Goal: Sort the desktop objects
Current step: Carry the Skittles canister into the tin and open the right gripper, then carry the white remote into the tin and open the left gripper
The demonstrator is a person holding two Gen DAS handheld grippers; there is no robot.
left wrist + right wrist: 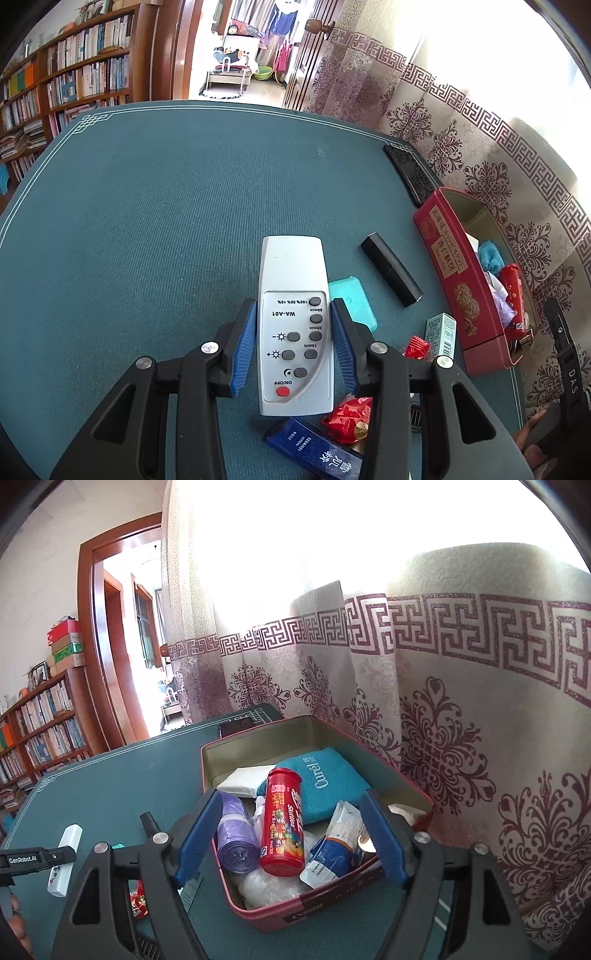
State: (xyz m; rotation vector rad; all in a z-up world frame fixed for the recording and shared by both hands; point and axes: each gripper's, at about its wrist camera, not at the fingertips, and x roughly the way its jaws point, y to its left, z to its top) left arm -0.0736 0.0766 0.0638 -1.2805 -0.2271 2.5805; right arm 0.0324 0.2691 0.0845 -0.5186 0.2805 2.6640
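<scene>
A grey remote control (293,325) lies on the green table mat (147,221). My left gripper (294,314) is open, its blue pads on either side of the remote with narrow gaps. Near it lie a teal case (354,302), a black tube (391,268), red candy wrappers (349,417), a small green-white box (441,334) and a dark blue box (314,450). My right gripper (290,812) is open and empty above the red tin box (332,890), which holds a red Skittles tube (282,827), a purple bag roll (236,838), a teal pouch (325,782) and sachets.
A black phone (410,171) lies at the table's far right edge. A patterned curtain (443,720) hangs right behind the tin. Bookshelves (55,92) stand beyond the table on the left. The left gripper and the remote (64,856) show at the left of the right wrist view.
</scene>
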